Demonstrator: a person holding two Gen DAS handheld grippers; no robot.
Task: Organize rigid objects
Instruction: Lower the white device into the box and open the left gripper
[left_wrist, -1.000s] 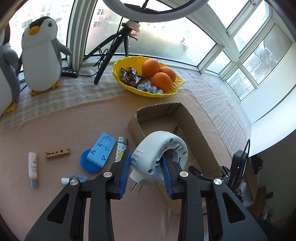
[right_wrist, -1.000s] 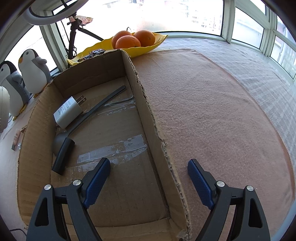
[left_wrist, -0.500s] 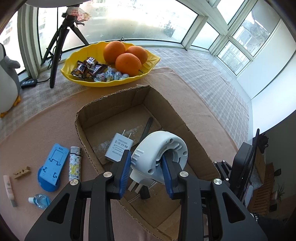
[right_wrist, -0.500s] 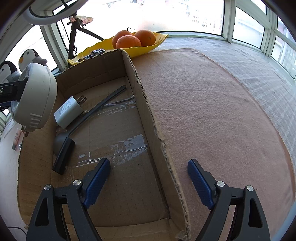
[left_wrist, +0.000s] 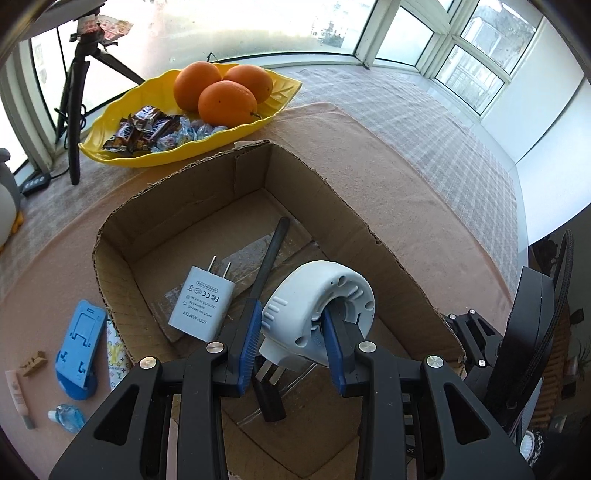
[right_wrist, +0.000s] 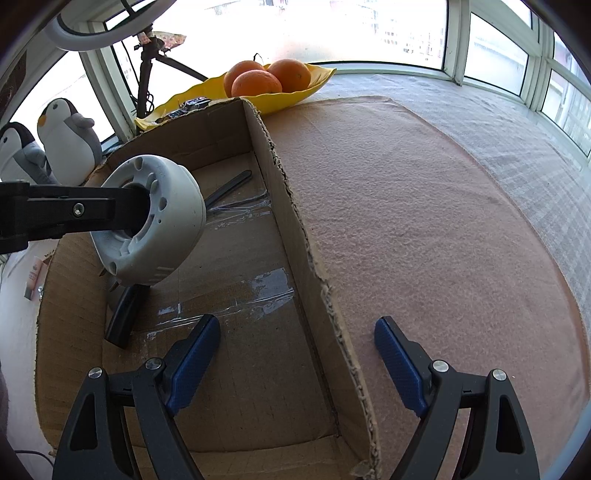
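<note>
our left gripper clamps the white round plug, hanging over the cardboard box interior for dropping near the adapter; our right gripper gapes wide astride the box's right wall.

Home sunroom, bay windows, fruit bowl, plush penguins

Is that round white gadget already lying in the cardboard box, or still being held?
Still held. The left tool is shut on the round white gadget, hanging over the cardboard box floor, above the black handle.
</note>
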